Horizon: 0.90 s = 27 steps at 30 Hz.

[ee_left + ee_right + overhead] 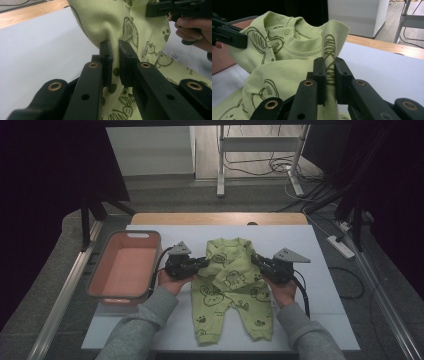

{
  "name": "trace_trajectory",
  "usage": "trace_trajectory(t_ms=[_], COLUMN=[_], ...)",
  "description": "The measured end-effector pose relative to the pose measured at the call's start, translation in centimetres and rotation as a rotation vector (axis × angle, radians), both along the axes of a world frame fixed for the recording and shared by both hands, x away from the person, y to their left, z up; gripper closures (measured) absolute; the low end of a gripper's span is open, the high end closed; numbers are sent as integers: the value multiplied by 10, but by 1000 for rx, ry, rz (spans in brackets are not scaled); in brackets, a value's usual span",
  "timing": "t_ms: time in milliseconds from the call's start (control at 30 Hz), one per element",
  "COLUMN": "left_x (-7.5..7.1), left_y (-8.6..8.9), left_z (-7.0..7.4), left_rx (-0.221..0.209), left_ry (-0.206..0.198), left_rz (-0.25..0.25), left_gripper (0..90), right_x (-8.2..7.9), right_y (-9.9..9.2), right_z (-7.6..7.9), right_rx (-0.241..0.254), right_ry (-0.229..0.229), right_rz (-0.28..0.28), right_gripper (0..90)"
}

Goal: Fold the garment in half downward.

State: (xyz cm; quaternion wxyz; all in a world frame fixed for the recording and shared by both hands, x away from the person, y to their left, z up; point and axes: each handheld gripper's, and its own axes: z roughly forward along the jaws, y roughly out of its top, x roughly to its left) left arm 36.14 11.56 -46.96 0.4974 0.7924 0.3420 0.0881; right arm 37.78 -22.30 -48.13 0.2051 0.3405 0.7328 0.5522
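A light green baby romper (232, 287) with dark animal drawings lies on the white table sheet (310, 240), legs toward me, its sleeves folded in over the chest. My left gripper (204, 262) is shut on the romper's left shoulder edge; in the left gripper view the cloth (105, 22) is pinched between the jaws of the left gripper (115, 47). My right gripper (256, 259) is shut on the right shoulder edge, and the right gripper view has a fold of cloth (332, 42) standing up between the pads of the right gripper (329, 65). Both sides are lifted slightly.
A salmon-pink plastic basket (106, 251) stands at the table's left, beside my left hand. The wooden table edge (220, 218) runs along the back. Beyond it are a metal stand (220, 165) and cables on the floor.
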Motion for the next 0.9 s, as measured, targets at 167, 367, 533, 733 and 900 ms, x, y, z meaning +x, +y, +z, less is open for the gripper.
trace_trajectory(t_ms=[167,367,533,733,900], left_x=[-2,-3,-5,-9,-14], left_y=[0,1,1,1,1], left_z=[-2,-5,-6,-8,-9], left_rx=[-6,-25,-38,-34,-33], left_ry=[3,16,27,21,16], left_rz=[-1,-1,-4,-7,-16], left_gripper=[817,818,818,818,819], right_x=[-2,-3,-4,-8,-13], right_y=[-1,0,-1,-3,-4], right_z=[-2,-4,-4,-5,-7], right_rx=[12,15,29,24,18], right_ry=[13,23,35,29,28], right_rz=[6,10,17,31,41], right_gripper=[812,813,812,812,812])
